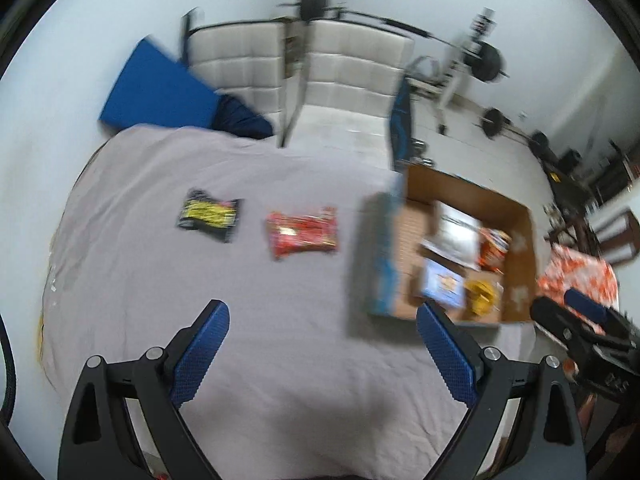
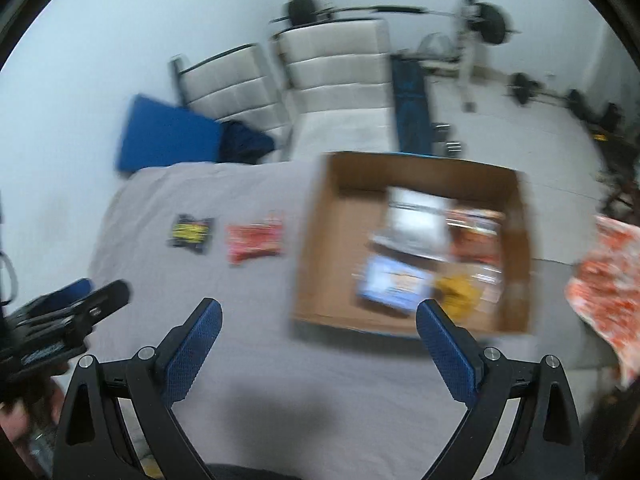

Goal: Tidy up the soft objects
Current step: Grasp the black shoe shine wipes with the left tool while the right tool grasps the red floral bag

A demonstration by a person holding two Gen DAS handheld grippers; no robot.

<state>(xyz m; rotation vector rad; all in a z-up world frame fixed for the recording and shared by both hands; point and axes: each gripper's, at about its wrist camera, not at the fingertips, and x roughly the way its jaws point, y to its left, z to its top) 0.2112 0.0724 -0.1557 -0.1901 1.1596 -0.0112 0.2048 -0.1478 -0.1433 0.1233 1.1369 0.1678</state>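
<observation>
A red snack packet (image 1: 303,231) and a black-and-yellow packet (image 1: 209,215) lie on the grey bed sheet (image 1: 224,288); both also show in the right wrist view, red (image 2: 256,242) and black-and-yellow (image 2: 190,233). A cardboard box (image 1: 516,216) at the right holds several packets; it also shows in the right wrist view (image 2: 320,240). My left gripper (image 1: 322,322) is open and empty above the sheet, near of the packets. My right gripper (image 2: 318,320) is open and empty over the box's near edge. Both views are blurred.
An orange-and-white cloth (image 2: 608,284) lies right of the box. A blue mat (image 1: 156,88), dark clothing (image 1: 240,120) and white padded chairs (image 1: 344,64) stand beyond the bed. Weight equipment (image 2: 480,20) is at the back right.
</observation>
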